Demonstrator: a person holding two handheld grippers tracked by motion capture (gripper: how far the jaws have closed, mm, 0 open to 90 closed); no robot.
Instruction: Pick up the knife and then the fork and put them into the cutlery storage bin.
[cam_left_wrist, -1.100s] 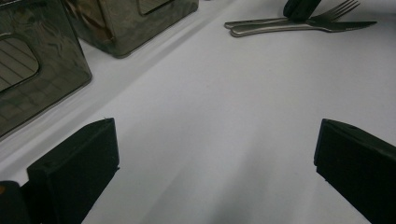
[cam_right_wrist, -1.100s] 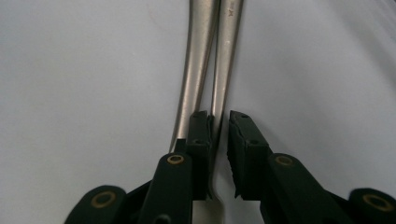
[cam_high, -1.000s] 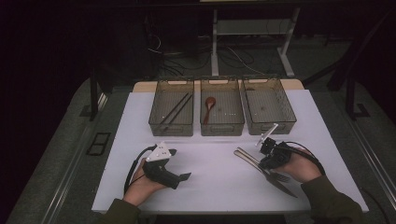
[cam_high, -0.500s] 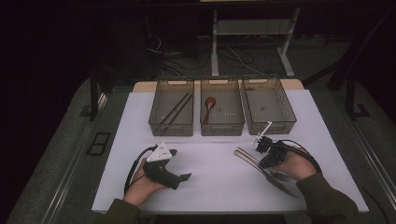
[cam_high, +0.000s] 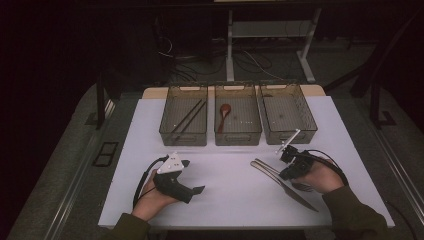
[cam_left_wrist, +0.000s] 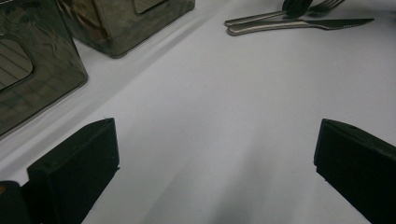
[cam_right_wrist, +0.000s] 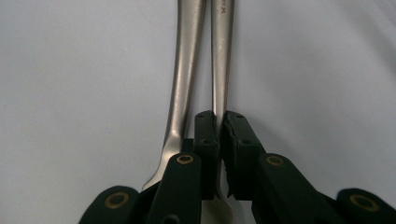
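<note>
A white surface (cam_high: 230, 200) fills the middle of the high view, with three smoky clear bins in a row across its upper centre. The left bin (cam_high: 183, 121) holds dark chopsticks (cam_high: 188, 119), the middle bin (cam_high: 237, 119) a brown spoon (cam_high: 224, 112), and the right bin (cam_high: 288, 118) looks empty.

At the lower left, the left gripper (cam_high: 196, 190) rests on the surface with its jaws wide apart and nothing between them.

At the lower right, the right gripper (cam_high: 283, 175) is closed. In the right gripper view its jaws pinch a metal knife (cam_right_wrist: 221, 60), which lies touching a fork (cam_right_wrist: 184, 79); both rest on the surface just below the right bin.

The step in hand appears to be picking up the knife to sort it. The next move likely calls for lifting it clear without dragging the fork, then carrying it up to a bin.
</note>
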